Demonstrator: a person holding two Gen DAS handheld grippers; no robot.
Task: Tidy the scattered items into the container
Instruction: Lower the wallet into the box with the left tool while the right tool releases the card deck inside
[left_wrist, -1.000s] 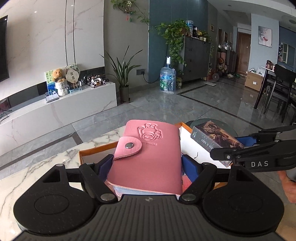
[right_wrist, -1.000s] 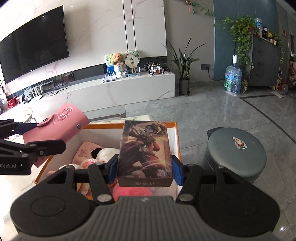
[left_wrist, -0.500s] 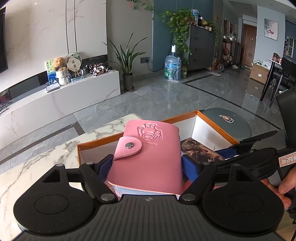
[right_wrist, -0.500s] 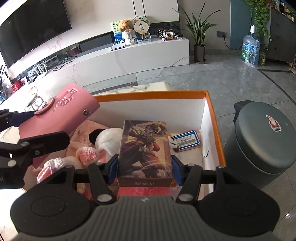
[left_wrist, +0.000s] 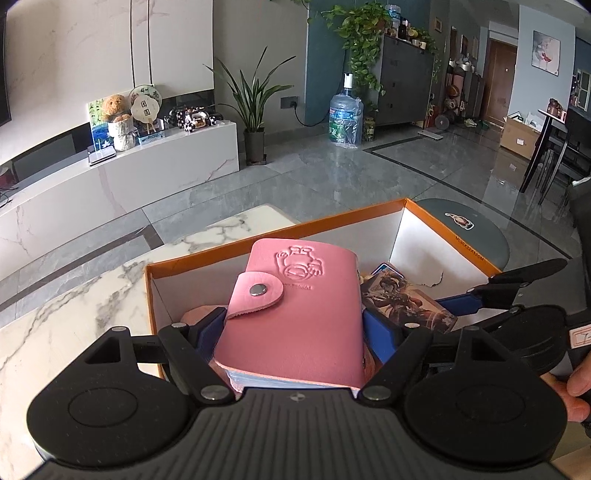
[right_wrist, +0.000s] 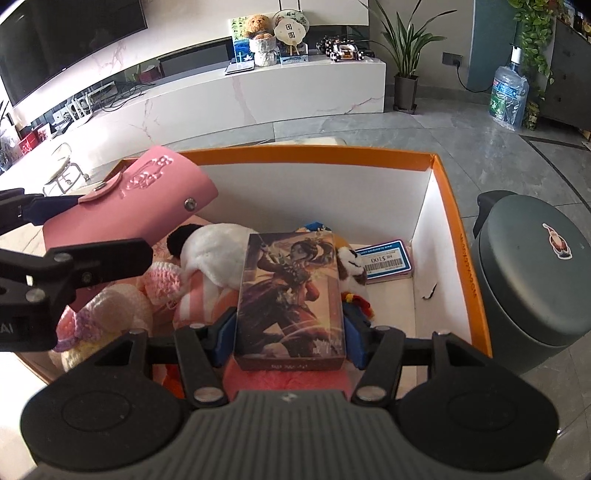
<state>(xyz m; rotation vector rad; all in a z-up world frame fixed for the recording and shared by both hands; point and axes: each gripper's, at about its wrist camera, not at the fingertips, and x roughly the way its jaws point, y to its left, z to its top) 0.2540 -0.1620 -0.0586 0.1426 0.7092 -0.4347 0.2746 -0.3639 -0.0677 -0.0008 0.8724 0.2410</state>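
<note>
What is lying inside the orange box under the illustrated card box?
Under the illustrated card box in the orange box: a white plush toy, crocheted pieces, a barcode card. Directly beneath is covered.

A pink snap-closed card holder (left_wrist: 295, 314) is clamped in the left gripper (left_wrist: 295, 332) over the orange-rimmed, white-walled box (right_wrist: 448, 236); an illustrated card box (right_wrist: 291, 295) is held in the right gripper (right_wrist: 290, 339), above plush toys (right_wrist: 218, 254) inside.

one pink wallet (left_wrist: 295, 314), one illustrated box (right_wrist: 291, 295), one orange container (right_wrist: 454, 236)
</note>
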